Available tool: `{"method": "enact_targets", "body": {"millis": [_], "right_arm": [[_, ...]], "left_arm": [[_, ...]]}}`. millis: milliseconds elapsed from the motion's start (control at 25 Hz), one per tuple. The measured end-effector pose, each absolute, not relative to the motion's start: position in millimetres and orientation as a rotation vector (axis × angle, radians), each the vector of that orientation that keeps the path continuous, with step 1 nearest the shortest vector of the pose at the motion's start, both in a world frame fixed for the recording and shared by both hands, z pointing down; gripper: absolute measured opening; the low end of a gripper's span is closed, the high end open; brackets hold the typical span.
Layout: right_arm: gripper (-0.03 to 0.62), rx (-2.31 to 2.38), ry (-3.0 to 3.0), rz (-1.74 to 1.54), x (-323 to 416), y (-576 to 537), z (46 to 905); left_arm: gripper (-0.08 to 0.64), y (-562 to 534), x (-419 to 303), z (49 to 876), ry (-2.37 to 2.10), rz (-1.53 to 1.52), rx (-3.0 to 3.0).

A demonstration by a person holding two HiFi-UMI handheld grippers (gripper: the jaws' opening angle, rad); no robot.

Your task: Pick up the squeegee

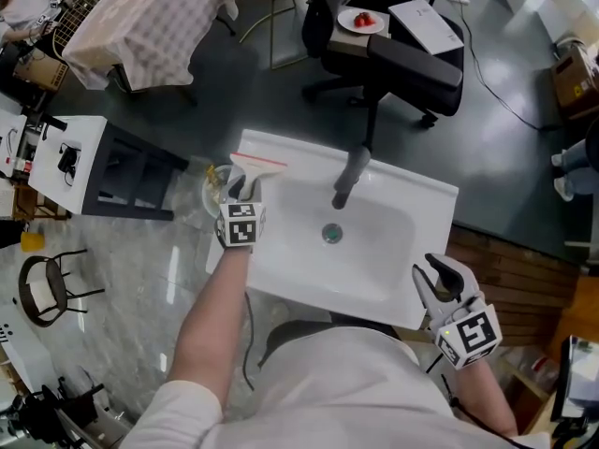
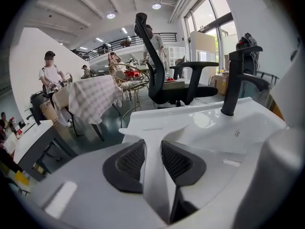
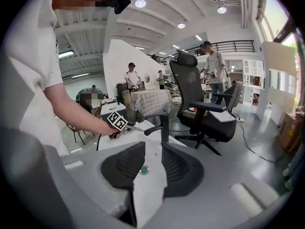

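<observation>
- Sink (image 1: 426,204): a white rectangular basin unit that fills the middle of the head view, with its long sides running from 10 o'clock to 4 o'clock.
- Office chair (image 1: 393,54): black, standing on the dark floor just beyond the sink at 12 o'clock. A white plate (image 1: 361,21) with small red items rests on it.
- Checked cloth (image 1: 150,21): draped over a piece of furniture at 10 o'clock, well apart from the sink.
- Left claw (image 1: 245,185): at the sink's 10 o'clock corner, pointing away from the person and downward. In the left gripper view its two dark pads (image 2: 126,163) press on either side of the white handle, so the claw is closed on the squeegee.
- Right claw (image 1: 442,274): over the sink's rim at 4 o'clock. Its jaws stand apart with nothing held, and the basin shows through the gap in the right gripper view.
- Squeegee (image 1: 258,165): white with a red edge along its blade. It lies on the sink's rim at the 10 o'clock corner, with the blade at the outer edge and the handle running back into the left claw.
- Faucet (image 1: 348,178): black and upright, on the rear rim at 12 o'clock of the drain.
- Drain (image 1: 331,234): a small green disc at the basin's centre.
</observation>
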State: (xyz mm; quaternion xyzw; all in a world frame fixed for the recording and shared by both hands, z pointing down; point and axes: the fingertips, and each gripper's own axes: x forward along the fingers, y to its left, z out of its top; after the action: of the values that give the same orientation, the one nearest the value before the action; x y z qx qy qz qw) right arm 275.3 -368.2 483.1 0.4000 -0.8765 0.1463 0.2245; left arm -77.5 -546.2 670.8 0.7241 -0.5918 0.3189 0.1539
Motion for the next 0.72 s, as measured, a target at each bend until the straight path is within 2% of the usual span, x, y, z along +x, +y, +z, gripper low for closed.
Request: {"method": "enact_targets", "body": {"millis": [280, 720], "right_arm": [[0.104, 1.085, -2.433, 0.404, 261.4, -365.9, 485.6], [0.104, 1.052, -2.478, 0.363, 207.9, -340.2, 472.8]], "left_arm": [[0.104, -538.6, -80.0, 667.3, -1.675, 0.889, 2.082], [0.103, -497.9, -76.2, 609.9, -1.633, 0.782, 2.207]]}}
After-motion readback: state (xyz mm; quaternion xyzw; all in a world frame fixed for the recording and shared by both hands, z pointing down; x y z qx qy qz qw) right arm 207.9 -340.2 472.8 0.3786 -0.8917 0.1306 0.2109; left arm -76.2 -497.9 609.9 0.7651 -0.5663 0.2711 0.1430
